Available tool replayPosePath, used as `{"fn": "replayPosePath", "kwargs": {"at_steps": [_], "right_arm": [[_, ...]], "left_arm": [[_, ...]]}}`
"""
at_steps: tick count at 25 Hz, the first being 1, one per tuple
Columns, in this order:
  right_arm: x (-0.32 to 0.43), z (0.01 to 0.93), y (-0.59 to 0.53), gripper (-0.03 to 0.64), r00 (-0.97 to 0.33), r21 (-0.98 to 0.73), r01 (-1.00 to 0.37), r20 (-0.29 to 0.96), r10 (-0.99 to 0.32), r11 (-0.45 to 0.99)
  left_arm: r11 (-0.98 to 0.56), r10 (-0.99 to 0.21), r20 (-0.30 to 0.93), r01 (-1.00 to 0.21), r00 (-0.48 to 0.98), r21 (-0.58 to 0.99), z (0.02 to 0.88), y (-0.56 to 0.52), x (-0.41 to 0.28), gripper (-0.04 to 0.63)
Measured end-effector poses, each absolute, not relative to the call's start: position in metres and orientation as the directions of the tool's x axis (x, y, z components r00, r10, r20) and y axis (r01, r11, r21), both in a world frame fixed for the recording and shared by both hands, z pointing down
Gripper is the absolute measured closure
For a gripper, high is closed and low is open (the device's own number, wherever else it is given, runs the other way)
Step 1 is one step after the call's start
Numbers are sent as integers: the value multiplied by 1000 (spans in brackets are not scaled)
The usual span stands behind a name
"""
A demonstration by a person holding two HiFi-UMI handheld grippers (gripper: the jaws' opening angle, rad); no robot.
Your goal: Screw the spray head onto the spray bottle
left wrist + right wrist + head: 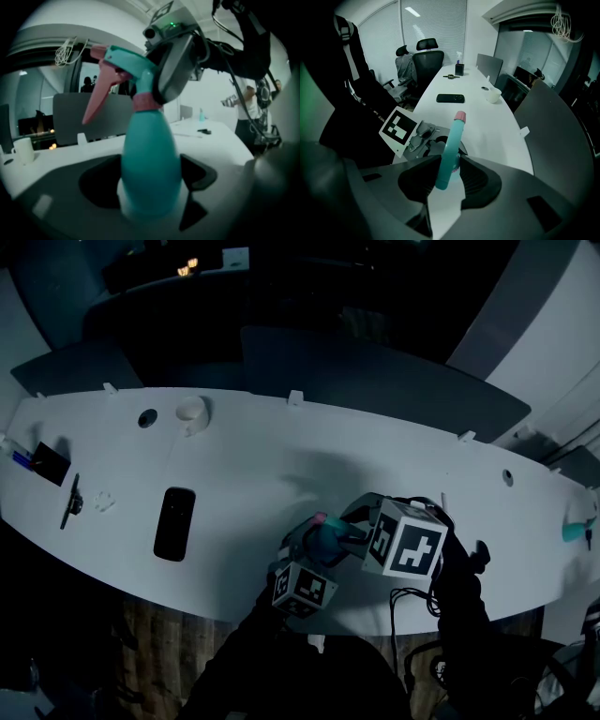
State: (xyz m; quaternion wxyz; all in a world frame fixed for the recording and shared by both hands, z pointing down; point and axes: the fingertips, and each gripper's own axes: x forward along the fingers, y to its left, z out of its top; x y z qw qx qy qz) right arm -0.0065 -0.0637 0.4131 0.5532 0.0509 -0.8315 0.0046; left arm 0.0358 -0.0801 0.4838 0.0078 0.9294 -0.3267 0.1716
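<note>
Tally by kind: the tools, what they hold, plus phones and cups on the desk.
Tools: 2 (left tool, right tool)
Spray bottle: 1
Spray head: 1
Phone: 1
Cup: 1
Total: 6

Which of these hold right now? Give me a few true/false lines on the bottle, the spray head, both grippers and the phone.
1. The left gripper is closed on the body of the teal spray bottle. True.
2. The right gripper is empty. False: its jaws are closed on the spray head, which sits on top of the bottle.
3. The spray head's trigger is pink. True.
4. The black phone lies between the two grippers. False: it lies on the white table, apart from both grippers and to their left in the head view.
</note>
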Motion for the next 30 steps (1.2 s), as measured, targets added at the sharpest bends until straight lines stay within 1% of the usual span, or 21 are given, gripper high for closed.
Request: {"fn": "replayPosePath", "kwargs": {"at_steps": [3, 5, 9, 11, 14, 16, 18, 19, 20, 22, 23, 24, 25, 26, 27, 30], "right_arm": [[-6, 414, -67, 485, -383, 61, -104, 919, -96, 993], [-6, 413, -69, 485, -375, 71, -124, 920, -112, 990], [-6, 414, -73, 485, -366, 41, -244, 921, -131, 969], [-7, 414, -74, 485, -369, 31, -280, 919, -137, 959], [-9, 412, -73, 485, -383, 36, -259, 914, -137, 965], [-10, 412, -72, 485, -390, 35, -237, 912, -128, 971], [-9, 413, -71, 485, -385, 36, -218, 915, -119, 975], [-10, 413, -71, 485, -384, 38, -202, 916, -114, 979], [-10, 412, -70, 485, -383, 39, -182, 917, -108, 982], [-9, 412, -70, 485, -381, 36, -146, 920, -90, 989], [-9, 412, -70, 485, -380, 33, -133, 922, -82, 990], [-9, 412, -70, 485, -379, 33, -123, 922, -78, 992], [-10, 412, -70, 485, -379, 35, -120, 922, -79, 992], [-9, 412, -71, 485, -377, 36, -127, 923, -82, 991], [-8, 413, -72, 485, -375, 38, -141, 923, -89, 989], [-11, 412, -75, 485, -404, 38, -182, 908, -110, 983]], "left_arm": [[-792, -598, 326, -601, 732, -103, 484, -83, 36, 206], [-774, -622, 329, -622, 711, -120, 483, -85, 35, 206], [-741, -658, 330, -661, 677, -122, 484, -88, 33, 204], [-737, -661, 334, -666, 672, -118, 484, -89, 34, 204], [-745, -652, 332, -659, 682, -109, 483, -88, 33, 202], [-772, -620, 298, -631, 725, -72, 477, -85, 29, 202], [-826, -546, 251, -564, 800, 3, 466, -84, 26, 201], [-861, -483, 256, -507, 837, 35, 464, -83, 26, 201], [-899, -404, 287, -435, 868, 51, 467, -82, 27, 202], [-961, -234, 398, -274, 887, 47, 483, -77, 32, 202], [-978, -171, 450, -208, 877, 33, 490, -74, 33, 202], [-986, -137, 485, -163, 864, 13, 495, -72, 35, 205], [-989, -131, 501, -146, 856, -10, 498, -72, 36, 206], [-987, -151, 501, -157, 852, -32, 499, -73, 36, 206], [-980, -194, 489, -195, 851, -49, 499, -75, 36, 206], [-907, -408, 430, -413, 805, -86, 496, -84, 31, 206]]}}
